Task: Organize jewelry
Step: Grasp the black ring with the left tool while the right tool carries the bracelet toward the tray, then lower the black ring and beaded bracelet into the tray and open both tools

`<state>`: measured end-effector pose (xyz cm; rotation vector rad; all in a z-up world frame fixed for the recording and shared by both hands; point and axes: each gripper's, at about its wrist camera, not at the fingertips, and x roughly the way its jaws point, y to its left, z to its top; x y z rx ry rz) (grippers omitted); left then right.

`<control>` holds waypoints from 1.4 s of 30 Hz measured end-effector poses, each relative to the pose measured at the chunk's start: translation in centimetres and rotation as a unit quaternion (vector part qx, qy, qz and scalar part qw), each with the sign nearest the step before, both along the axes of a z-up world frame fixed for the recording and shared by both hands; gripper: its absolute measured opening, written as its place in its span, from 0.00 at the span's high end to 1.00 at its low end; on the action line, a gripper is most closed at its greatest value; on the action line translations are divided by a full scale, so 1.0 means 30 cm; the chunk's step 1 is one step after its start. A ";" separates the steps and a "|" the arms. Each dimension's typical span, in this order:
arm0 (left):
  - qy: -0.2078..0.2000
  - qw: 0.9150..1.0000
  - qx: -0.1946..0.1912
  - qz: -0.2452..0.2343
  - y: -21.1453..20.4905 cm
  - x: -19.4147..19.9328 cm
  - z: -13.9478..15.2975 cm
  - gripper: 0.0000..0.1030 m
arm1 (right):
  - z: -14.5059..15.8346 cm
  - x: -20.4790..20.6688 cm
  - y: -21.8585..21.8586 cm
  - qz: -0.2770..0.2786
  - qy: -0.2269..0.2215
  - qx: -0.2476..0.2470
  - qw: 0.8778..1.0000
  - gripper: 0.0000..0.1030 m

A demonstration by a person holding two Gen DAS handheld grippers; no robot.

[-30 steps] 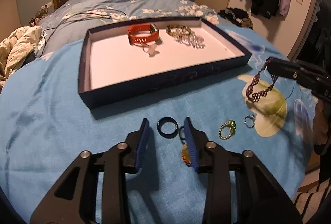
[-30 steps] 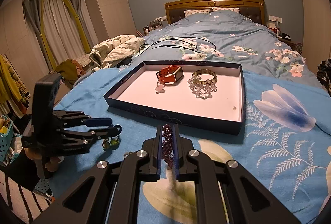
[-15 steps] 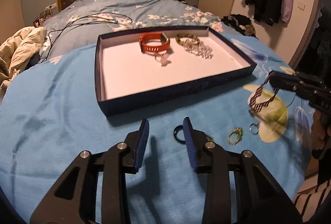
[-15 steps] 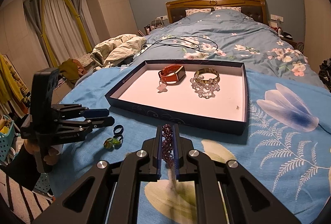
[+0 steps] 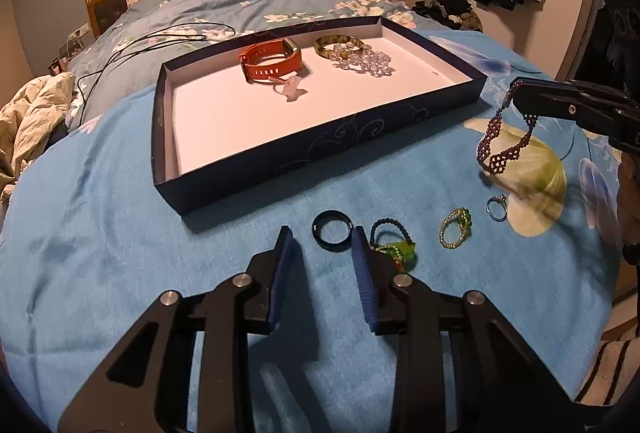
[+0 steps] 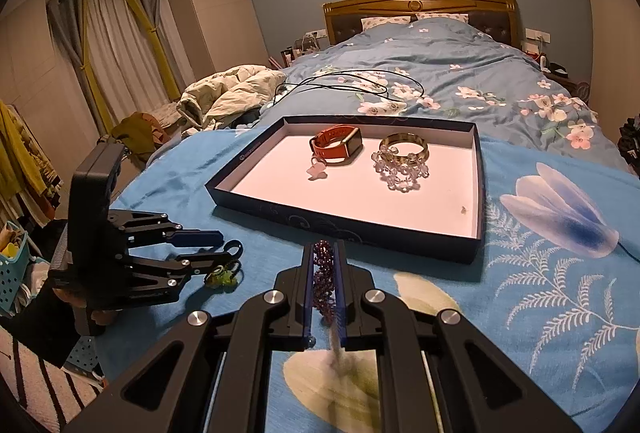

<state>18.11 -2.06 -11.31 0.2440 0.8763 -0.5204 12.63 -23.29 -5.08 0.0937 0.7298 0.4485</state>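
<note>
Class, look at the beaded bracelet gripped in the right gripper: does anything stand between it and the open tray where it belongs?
Nothing visible blocks the way. The beaded bracelet hangs from the right gripper above the blue cloth, just short of the tray. Only the tray's low near wall lies between, to be cleared. The tray floor behind that wall is bare.

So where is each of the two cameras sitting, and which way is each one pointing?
Left wrist: on the left gripper, looking over open blue-padded fingers at a black ring and the dark blue tray.
Right wrist: on the right gripper, shut on a purple beaded bracelet, facing the tray and bed.
Shared: tray, orange watch, each other's gripper.
</note>
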 end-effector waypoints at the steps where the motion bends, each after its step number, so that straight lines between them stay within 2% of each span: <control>1: 0.001 1.000 -0.001 0.000 -0.001 0.004 0.000 0.74 | 0.001 0.001 -0.001 0.000 0.000 0.001 1.000 0.92; 4: 0.003 1.000 -0.004 0.003 -0.005 0.016 0.001 0.80 | 0.002 0.008 -0.004 -0.001 0.002 0.001 1.000 0.92; 10: -0.001 1.000 -0.018 0.010 -0.003 0.014 0.018 0.80 | 0.022 0.019 0.000 0.001 -0.009 -0.004 1.000 0.92; 16: -0.020 0.998 -0.051 0.009 -0.004 0.008 0.092 0.80 | 0.058 0.050 -0.003 0.001 -0.024 -0.007 1.000 0.92; 28: -0.063 0.995 -0.078 0.015 -0.031 0.070 0.206 0.80 | 0.113 0.166 -0.009 0.002 -0.043 -0.004 0.999 0.92; 42: -0.049 0.996 -0.072 0.023 -0.097 0.232 0.178 0.80 | 0.049 0.350 0.019 0.002 -0.009 -0.009 1.000 0.92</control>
